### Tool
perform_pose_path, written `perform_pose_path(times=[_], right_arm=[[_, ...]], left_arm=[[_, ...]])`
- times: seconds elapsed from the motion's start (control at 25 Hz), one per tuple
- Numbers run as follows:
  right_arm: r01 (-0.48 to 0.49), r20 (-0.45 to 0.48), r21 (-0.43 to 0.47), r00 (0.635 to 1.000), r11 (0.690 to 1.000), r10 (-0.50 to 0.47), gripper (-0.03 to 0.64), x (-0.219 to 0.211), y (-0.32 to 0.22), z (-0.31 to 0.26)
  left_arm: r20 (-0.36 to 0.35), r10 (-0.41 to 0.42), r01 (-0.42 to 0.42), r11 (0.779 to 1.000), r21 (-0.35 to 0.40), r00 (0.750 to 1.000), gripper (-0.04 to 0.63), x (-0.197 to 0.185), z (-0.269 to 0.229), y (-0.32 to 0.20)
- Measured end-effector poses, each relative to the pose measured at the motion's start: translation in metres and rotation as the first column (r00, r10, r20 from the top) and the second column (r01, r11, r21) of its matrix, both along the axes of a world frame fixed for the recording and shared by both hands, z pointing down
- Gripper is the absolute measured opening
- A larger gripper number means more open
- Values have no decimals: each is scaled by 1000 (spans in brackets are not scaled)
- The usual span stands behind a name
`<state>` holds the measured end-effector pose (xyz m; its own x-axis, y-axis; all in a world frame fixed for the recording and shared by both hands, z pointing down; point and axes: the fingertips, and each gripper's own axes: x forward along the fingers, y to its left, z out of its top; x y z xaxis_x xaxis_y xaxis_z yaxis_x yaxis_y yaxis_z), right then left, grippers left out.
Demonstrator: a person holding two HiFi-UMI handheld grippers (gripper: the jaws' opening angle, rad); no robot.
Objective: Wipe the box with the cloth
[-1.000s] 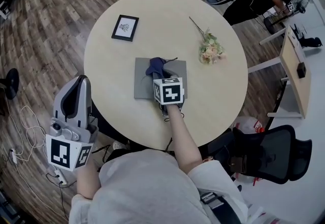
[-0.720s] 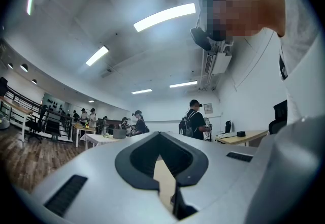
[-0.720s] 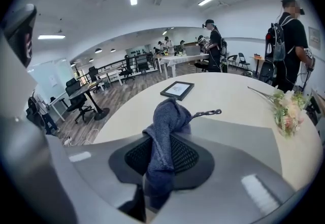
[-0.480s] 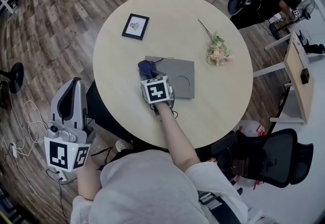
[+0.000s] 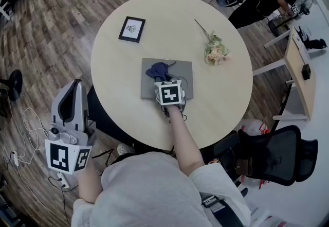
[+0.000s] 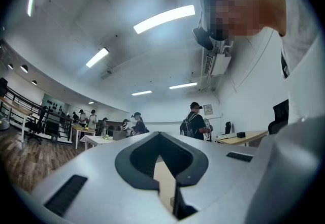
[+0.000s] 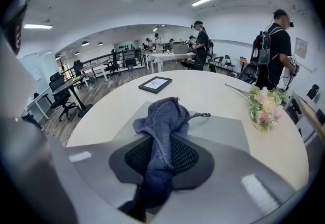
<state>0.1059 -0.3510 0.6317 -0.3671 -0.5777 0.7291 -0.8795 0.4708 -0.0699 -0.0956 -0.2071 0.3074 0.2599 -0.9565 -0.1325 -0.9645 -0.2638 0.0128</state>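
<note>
Cloth point(image 5: 159, 70), dark blue and bunched, sits clamped between the two jaws of my right gripper point(image 5: 165, 83); in the right gripper view the cloth point(image 7: 162, 121) runs down between the black mesh pads of the right gripper point(image 7: 161, 153), and its lower end is cut off at the bottom edge. The loose upper bunch lies on top of the box point(image 5: 149, 87), a flat grey slab in the middle of the round table point(image 5: 221, 102). From the head view my marker cube covers the near right part of the box, so I cannot see how much of the cloth touches the lid there. In the right gripper view the box point(image 7: 223, 131) shows bare grey to the right of the cloth, with a thin dark strand point(image 7: 200, 115) trailing from the cloth across it. My left gripper point(image 5: 73, 92) hangs off the table's left side, over the wooden floor, well apart from the box. Its own view points up at the ceiling lights, and the left gripper point(image 6: 161, 159) has its jaws drawn together with only a thin slit between them and nothing in it. A framed picture point(image 5: 132, 29) and a sprig of flowers point(image 5: 213, 51) lie beyond the box, both apart from it.
</note>
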Motion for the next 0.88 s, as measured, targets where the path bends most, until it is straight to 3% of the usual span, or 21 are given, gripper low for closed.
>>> perform_pose_path(times=[0.56, 0.88], right_arm=[[-190, -50, 9, 981, 982, 190, 87, 107, -9, 7], [-252, -16, 4, 967, 968, 252, 87, 141, -4, 1]], left_arm=[[-3, 60, -60, 998, 9, 998, 2, 25, -1, -14], [3, 95, -95, 995, 13, 996, 2, 41, -3, -18]])
